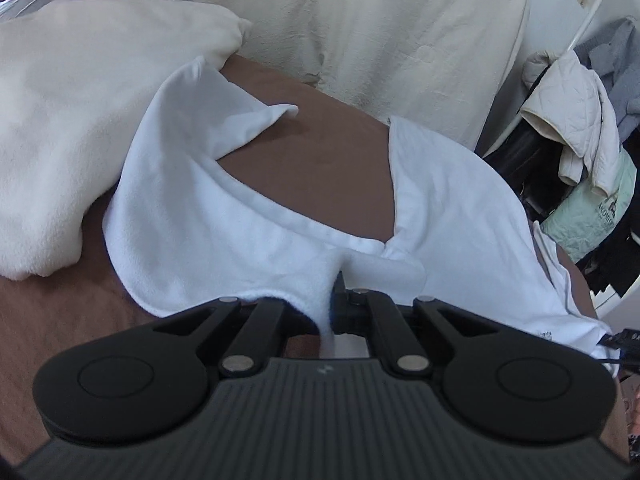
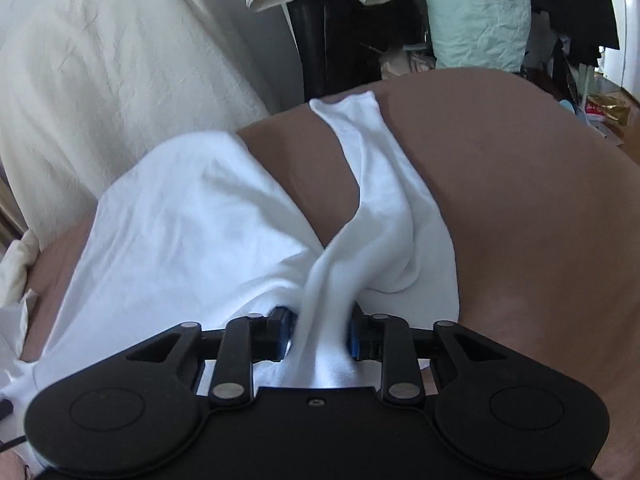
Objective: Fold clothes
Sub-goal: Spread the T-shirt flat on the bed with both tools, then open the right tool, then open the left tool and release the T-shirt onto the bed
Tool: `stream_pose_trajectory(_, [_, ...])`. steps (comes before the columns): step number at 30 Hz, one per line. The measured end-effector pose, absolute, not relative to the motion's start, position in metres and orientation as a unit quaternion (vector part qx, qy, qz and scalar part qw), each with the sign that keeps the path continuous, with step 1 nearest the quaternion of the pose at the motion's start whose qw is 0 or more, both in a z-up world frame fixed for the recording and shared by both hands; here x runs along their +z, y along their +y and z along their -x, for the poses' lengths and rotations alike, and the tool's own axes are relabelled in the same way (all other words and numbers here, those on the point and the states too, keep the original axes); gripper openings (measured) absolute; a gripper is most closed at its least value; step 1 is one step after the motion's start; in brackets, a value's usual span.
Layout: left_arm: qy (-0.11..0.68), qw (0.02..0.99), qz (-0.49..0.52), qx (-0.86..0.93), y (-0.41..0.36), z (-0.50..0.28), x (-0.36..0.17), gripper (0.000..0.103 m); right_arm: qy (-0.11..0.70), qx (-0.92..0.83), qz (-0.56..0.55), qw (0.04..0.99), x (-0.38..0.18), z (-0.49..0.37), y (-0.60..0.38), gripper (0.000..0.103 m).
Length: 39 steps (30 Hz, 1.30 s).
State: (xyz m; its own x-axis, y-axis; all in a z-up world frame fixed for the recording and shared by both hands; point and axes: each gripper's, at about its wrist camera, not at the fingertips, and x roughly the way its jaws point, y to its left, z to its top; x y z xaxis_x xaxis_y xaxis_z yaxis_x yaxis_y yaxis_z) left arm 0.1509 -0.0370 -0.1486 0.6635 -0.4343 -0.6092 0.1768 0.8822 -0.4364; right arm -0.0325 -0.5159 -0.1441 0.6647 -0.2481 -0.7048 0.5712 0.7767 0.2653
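White garment (image 1: 224,208) bunches inside clenched left hand-held gripper (image 1: 334,304) and parted right hand-held gripper (image 2: 320,334).

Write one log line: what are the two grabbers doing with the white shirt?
left gripper: shut on white shirt | right gripper: jaws apart, shirt fold between | shirt on brown bed

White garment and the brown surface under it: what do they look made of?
White garment: soft matte knit, probably cotton jersey or light fleece; it drapes, bunches and looks faintly fuzzy at the edge. Brown bed cover: smooth matte fabric, possibly brushed or suede-like; no weave visible, so uncertain.
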Motion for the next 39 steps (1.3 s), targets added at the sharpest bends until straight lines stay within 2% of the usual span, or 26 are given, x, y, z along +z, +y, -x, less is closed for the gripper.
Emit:
stream_pose_trajectory(3, [0.382,0.895,0.152,-0.171,-0.040,-0.151,-0.147,0.004,0.326,-0.246,-0.214,0.887,-0.132,0.041,-0.502,0.046])
stream_pose_trajectory(5, [0.397,0.892,0.139,-0.165,-0.043,-0.151,-0.147,0.004,0.316,-0.252,-0.203,0.892,-0.123,0.049,-0.494,0.057])
stream_pose_trajectory(10, [0.402,0.894,0.101,-0.167,-0.048,-0.141,-0.138,0.010,0.291,-0.249,-0.191,0.904,-0.101,0.066,-0.482,0.064])
stream_pose_trajectory(14, [0.389,0.899,0.085,-0.183,-0.050,-0.130,-0.126,0.025,0.307,-0.206,-0.188,0.910,-0.087,0.070,-0.468,0.065])
stream_pose_trajectory(20, [0.378,0.898,0.098,-0.200,-0.048,-0.126,-0.109,0.026,0.340,-0.096,-0.176,0.919,-0.080,0.078,-0.435,0.065])
stream_pose_trajectory(26, [0.380,0.897,0.082,-0.210,-0.050,-0.115,-0.097,0.045,0.370,-0.020,-0.222,0.902,-0.077,0.086,-0.431,0.065])
stream_pose_trajectory(30, [0.398,0.892,0.070,-0.202,-0.052,-0.113,-0.095,0.048,0.376,0.042,-0.252,0.891,-0.079,0.088,-0.430,0.066])
stream_pose_trajectory(33, [0.397,0.895,0.068,-0.195,-0.051,-0.109,-0.092,0.048,0.363,0.013,-0.231,0.903,-0.089,0.081,-0.430,0.066])
stream_pose_trajectory(39, [0.303,0.926,0.107,-0.196,-0.043,-0.087,-0.068,0.048,0.341,-0.081,-0.190,0.917,-0.119,0.064,-0.447,0.066])
